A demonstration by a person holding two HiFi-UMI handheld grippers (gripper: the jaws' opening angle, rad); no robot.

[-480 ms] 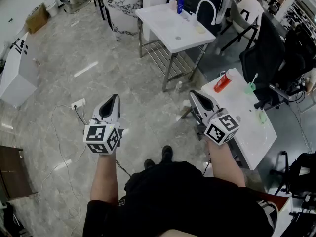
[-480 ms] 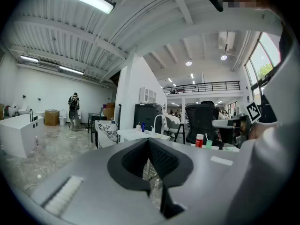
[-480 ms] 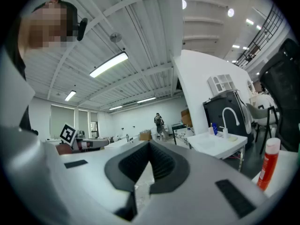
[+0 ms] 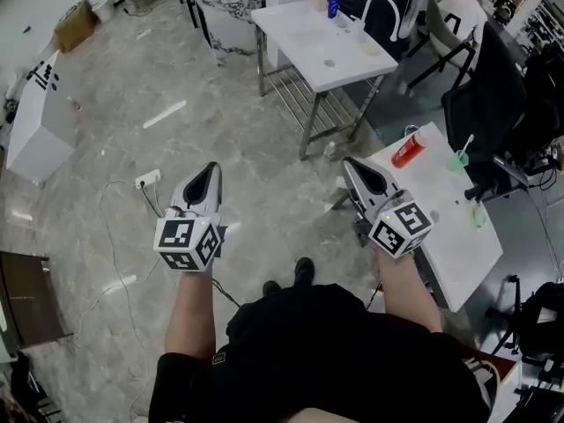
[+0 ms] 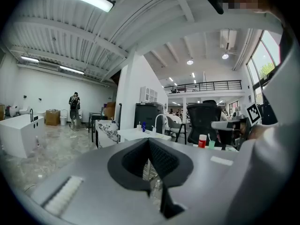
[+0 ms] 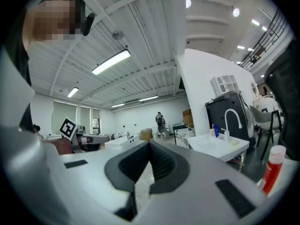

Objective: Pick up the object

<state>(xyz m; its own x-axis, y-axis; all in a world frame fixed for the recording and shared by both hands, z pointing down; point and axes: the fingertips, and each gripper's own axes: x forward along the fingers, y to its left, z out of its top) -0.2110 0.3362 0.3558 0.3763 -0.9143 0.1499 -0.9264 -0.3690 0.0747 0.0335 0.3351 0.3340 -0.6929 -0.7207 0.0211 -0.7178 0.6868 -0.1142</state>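
**Q:** Two things are noticed first on the near table. Which of them is to be picked up?

**A:** That cannot be told from the task. A red bottle (image 4: 409,151) with a white cap is seen near the far corner of the white table (image 4: 449,236), at the person's right. In both gripper views it stands upright. Near it, toward the table's right edge, a green cup (image 4: 458,159) is placed with a thin stick in it. Neither thing is touched by any tool.

**Q:** How are the tools held?

**A:** The right gripper (image 4: 348,162) is held in the air beside the table's left edge, with its tip near the corner where the bottle stands but apart from it. Its jaws are pressed together and nothing is pinched between them. The left gripper (image 4: 211,166) is held over the floor (image 4: 238,122), well apart from the table. Its jaws are also pressed together, with nothing between them.

**Q:** What is seen further away?

**A:** A sink table (image 4: 300,42) on metal legs is seen beyond, with a curved faucet (image 4: 381,11) and a blue bottle (image 4: 334,5) on it. A black chair (image 4: 493,86) stands behind the near table. A power strip (image 4: 148,181) with its cable lies on the floor near the left gripper.
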